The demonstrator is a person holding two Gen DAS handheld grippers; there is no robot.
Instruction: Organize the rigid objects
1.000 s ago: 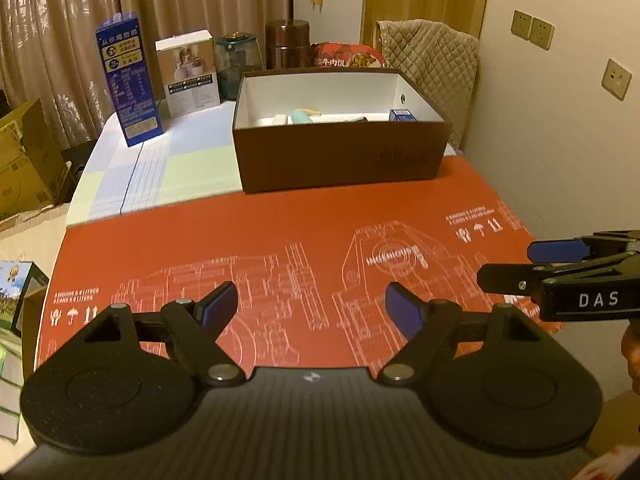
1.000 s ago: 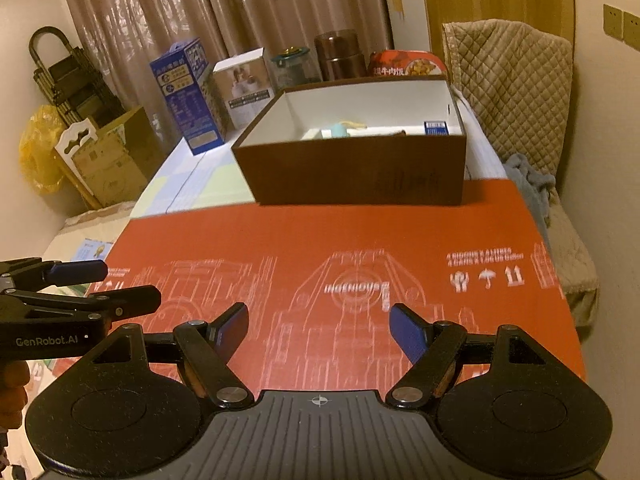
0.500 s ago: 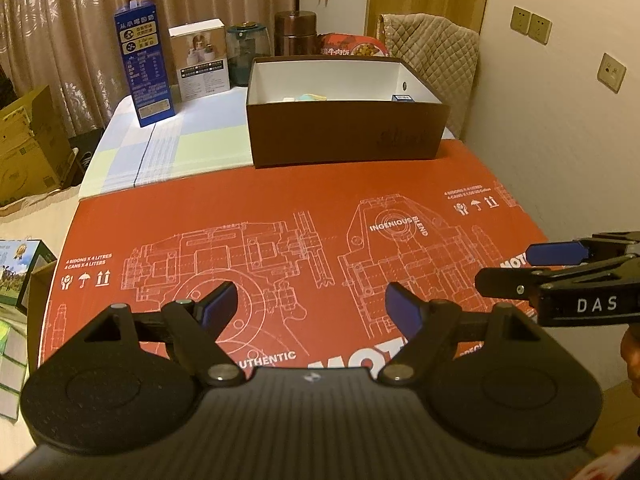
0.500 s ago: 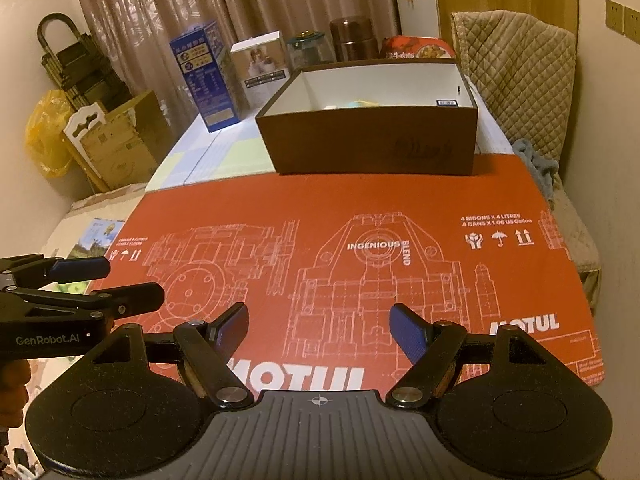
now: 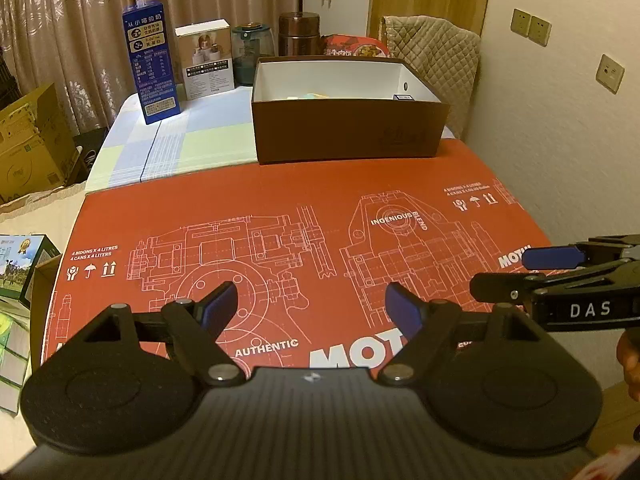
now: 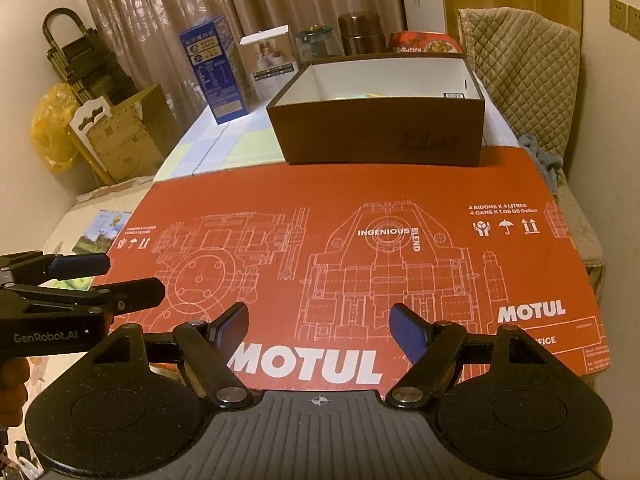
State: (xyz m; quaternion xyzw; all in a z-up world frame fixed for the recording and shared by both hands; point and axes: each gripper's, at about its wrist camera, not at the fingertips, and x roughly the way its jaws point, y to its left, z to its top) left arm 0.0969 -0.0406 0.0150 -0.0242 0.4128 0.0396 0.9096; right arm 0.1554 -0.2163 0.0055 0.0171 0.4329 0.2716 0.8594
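A red printed mat point(image 5: 304, 208) covers the near table and lies bare. At its far edge stands the brown box point(image 5: 348, 132), a few small items point(image 5: 316, 97) inside. The left gripper point(image 5: 308, 308) and right gripper point(image 6: 318, 328) hover side by side above the mat, jaws spread, empty. Sorting looks finished or paused; any next grasp needs a fresh object.

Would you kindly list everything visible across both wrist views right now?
Cardboard sheet: 1, red, near table.
Box: 1, brown, white inside, behind sheet; contents barely visible.
Carton: 1, blue, far left.
Small box: 1, white, beside carton.
Jar: 1, glass, behind box.
Canister: 1, brown, behind box.
Food tub: 1, red, behind box.
Quilted cover: 1, beige, chair.
Left tongs: open, empty.
Right tongs: open, empty.
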